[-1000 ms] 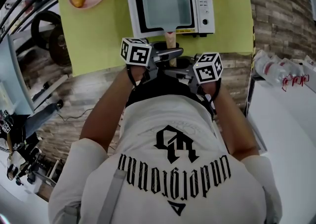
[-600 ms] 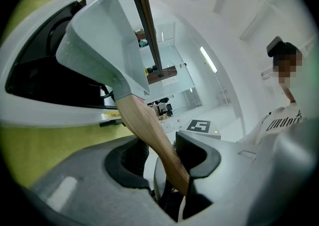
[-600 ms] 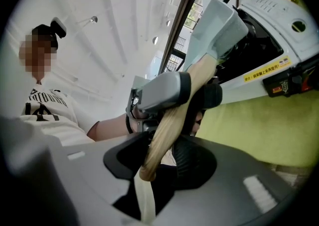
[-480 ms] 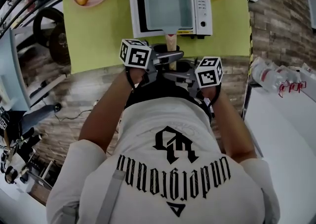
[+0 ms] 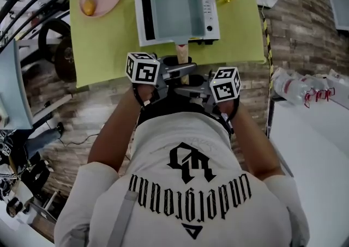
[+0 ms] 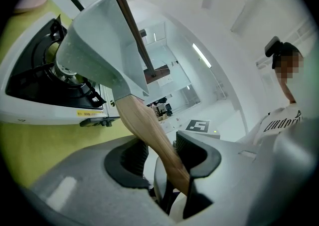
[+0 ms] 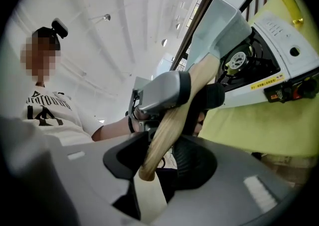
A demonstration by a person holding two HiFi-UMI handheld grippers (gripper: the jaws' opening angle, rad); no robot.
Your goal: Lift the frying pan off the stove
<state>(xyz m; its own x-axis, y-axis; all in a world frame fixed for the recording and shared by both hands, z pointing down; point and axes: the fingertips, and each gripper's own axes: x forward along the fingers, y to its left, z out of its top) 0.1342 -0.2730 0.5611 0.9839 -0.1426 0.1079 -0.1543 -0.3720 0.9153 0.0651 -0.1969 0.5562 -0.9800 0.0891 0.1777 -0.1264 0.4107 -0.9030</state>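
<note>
head view: frying pan (image 5: 175, 6) sits higher off the stove (image 5: 210, 3) than before; left gripper (image 6: 162, 152) and right gripper (image 7: 164, 157) both clamp its wooden handle (image 5: 182, 49), which runs back toward them.

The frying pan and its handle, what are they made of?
The frying pan looks like metal with a matte, pale grey-blue coating: it is smooth and even, with no shine. Its handle looks like wood: it is light tan with faint streaks like grain, though that could be a printed finish.
</note>
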